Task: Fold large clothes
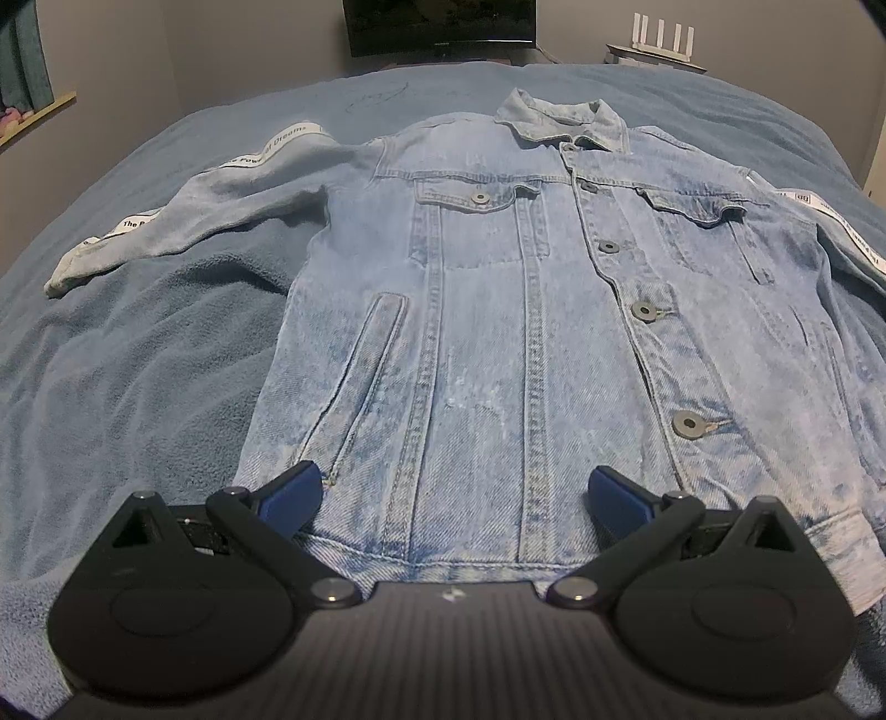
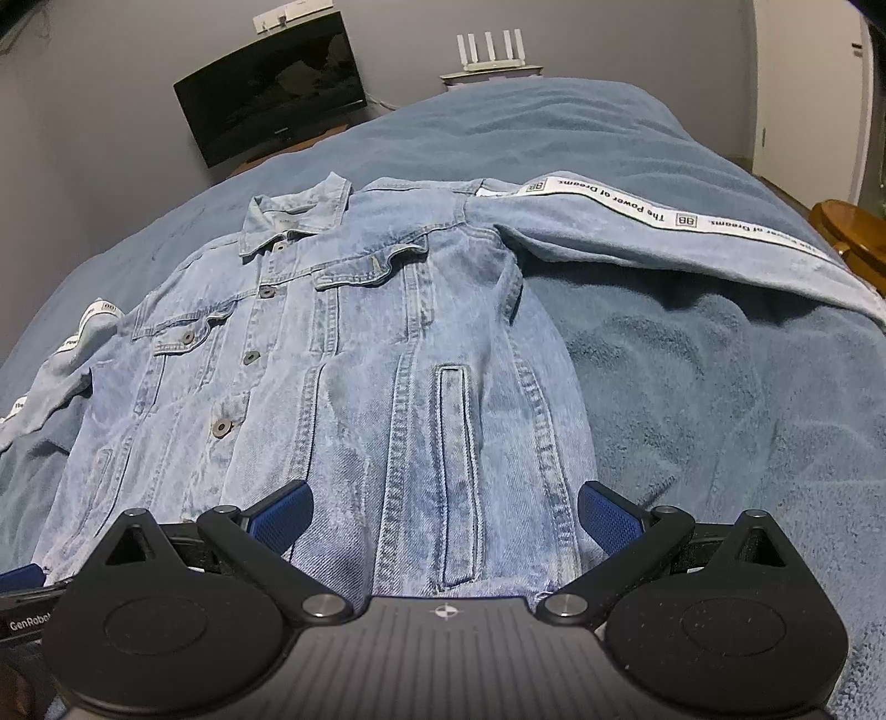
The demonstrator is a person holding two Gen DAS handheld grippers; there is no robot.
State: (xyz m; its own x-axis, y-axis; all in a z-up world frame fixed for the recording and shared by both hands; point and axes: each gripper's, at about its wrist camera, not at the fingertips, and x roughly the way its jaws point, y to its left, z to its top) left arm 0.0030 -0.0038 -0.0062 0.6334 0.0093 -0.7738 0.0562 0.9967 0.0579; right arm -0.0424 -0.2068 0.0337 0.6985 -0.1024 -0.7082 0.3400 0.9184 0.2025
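Here I have a denim jacket (image 1: 531, 310) laid flat, front up and buttoned, on a blue blanket (image 1: 138, 387) that covers the bed. From my left claw (image 1: 451, 493) the jacket fills the middle of the view, collar (image 1: 559, 119) at 12 o'clock and hem at 6 o'clock, right under the fingers. That claw is spread wide and holds nothing; its blue pads (image 1: 290, 493) hover over the hem on either side of a seam, and I cannot tell whether they touch the cloth. One sleeve (image 1: 188, 205) runs out toward 10 o'clock, with a white printed tape along it, and the other leaves the frame at 3 o'clock. From my right claw (image 2: 446, 512) the jacket (image 2: 343, 354) sits left of centre, collar toward 11 o'clock, the slit pocket (image 2: 459, 476) straight ahead between the fingers. This claw is also spread and empty, its right pad (image 2: 609, 520) near the jacket's side edge where denim meets blanket. The far sleeve (image 2: 692, 238) stretches to 2 o'clock, its tape reading "The Power of Dreams". At 8 o'clock in this view a bit of the left claw pokes in. Beyond the bed I see a dark screen (image 2: 271, 88) at 11 o'clock and a white router (image 2: 490, 52) at 12 o'clock.
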